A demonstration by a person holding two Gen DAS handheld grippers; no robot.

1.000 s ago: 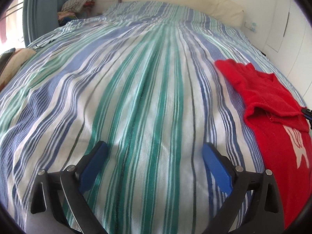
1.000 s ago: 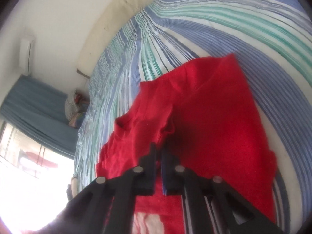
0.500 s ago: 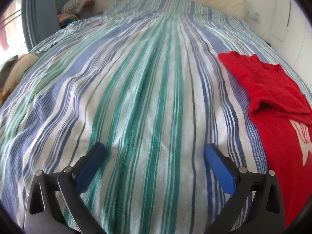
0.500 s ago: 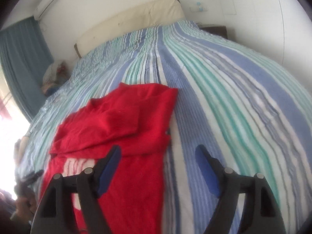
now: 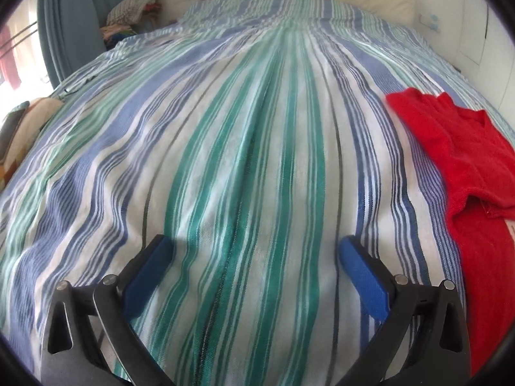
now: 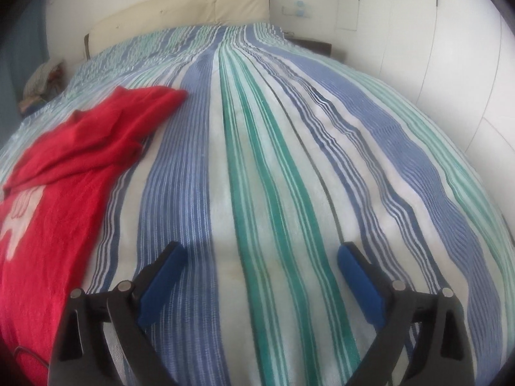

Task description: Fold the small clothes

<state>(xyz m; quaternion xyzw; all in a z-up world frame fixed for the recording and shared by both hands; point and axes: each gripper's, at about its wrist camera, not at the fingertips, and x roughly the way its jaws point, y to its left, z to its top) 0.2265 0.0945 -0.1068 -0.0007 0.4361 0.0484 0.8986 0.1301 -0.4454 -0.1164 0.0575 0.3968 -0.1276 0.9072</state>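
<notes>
**Both tools empty over the striped bed**

The red T-shirt lay partly folded on the striped bedspread, between the two tools. The left tool stood wide apart, holding nothing. The right tool was opening, nothing between its jaws.

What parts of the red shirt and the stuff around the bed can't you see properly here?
- Red shirt: left wrist view's right edge cuts it off; the print barely shows.
- Red shirt: right wrist view's left edge cuts the white print and the lower hem.
- Pile of clothes by the curtain: too small to tell apart.
</notes>
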